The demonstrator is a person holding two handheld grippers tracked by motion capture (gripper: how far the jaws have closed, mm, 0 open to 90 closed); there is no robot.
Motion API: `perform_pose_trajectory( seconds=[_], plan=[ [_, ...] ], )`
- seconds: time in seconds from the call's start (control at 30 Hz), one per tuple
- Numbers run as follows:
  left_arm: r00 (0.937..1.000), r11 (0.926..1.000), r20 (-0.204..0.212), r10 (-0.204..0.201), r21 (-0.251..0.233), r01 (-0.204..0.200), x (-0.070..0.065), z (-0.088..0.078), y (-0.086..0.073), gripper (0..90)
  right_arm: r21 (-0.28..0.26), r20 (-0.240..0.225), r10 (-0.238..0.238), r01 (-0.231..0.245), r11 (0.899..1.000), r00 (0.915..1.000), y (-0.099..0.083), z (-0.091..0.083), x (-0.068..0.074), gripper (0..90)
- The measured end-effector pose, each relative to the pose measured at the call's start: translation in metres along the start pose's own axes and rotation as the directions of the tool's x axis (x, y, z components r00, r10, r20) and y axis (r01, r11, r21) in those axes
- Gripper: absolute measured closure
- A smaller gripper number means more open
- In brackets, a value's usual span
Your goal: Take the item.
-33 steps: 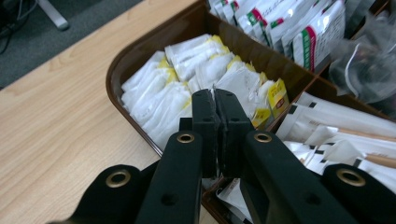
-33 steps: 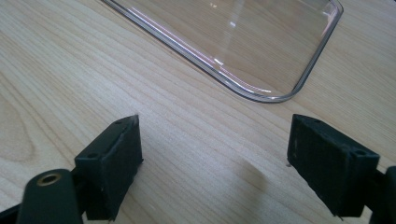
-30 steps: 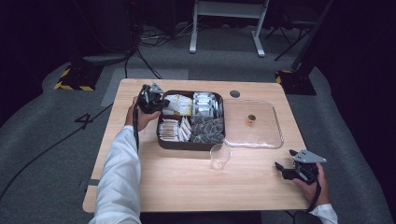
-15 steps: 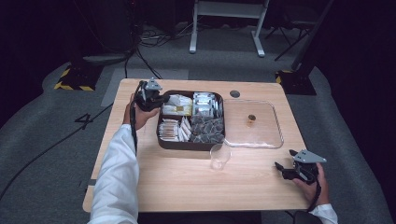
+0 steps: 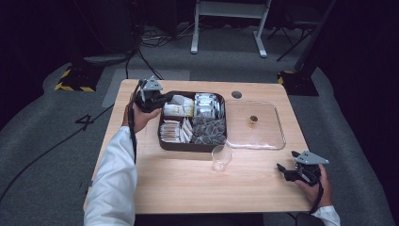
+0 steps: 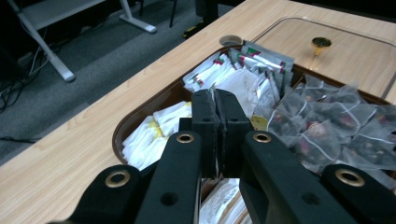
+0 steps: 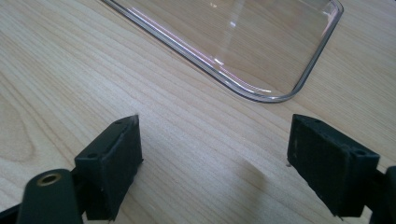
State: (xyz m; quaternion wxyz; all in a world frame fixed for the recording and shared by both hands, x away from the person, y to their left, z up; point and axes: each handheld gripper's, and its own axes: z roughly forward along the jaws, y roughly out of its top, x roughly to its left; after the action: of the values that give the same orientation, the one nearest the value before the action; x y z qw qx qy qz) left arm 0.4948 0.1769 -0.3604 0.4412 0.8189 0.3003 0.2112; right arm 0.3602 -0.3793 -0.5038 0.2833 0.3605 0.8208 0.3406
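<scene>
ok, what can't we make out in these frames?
- Left gripper view: the shut fingers pinch a white tea bag; their own bulk hides how much of it they hold.
- High view: print on the packets in the tray is too small to read.
- Right gripper view: the clear lid is cut off by the top edge.

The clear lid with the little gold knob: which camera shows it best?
The high view: the whole lid lies flat on the table, right of the tray, knob in its middle. The left gripper view shows its near part with the knob past the tea bags. The right gripper view shows one rounded corner.
</scene>
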Motion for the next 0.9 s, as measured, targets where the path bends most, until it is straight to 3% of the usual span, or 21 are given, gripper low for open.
perform_pose_trajectory(
  seconds=[0.4,0.7,0.9],
  plan=[
    [0.9975,0.9990,0.059,0.038,-0.025,-0.037,-0.026,-0.011,0.011,87.8,0.000,0.000,0.000,0.000,1.000,1.0000,0.000,0.000,0.000,18.1],
    [0.9913,0.9972,0.114,0.066,-0.043,-0.062,-0.051,-0.018,0.017,87.8,-0.001,0.000,-0.002,0.002,1.000,1.0000,0.000,0.000,0.000,18.1],
    [0.9836,0.9949,0.152,0.097,-0.042,-0.092,-0.071,-0.018,0.020,87.7,-0.001,-0.001,-0.001,0.001,1.000,1.0000,0.000,0.000,0.000,18.1]
  ],
)
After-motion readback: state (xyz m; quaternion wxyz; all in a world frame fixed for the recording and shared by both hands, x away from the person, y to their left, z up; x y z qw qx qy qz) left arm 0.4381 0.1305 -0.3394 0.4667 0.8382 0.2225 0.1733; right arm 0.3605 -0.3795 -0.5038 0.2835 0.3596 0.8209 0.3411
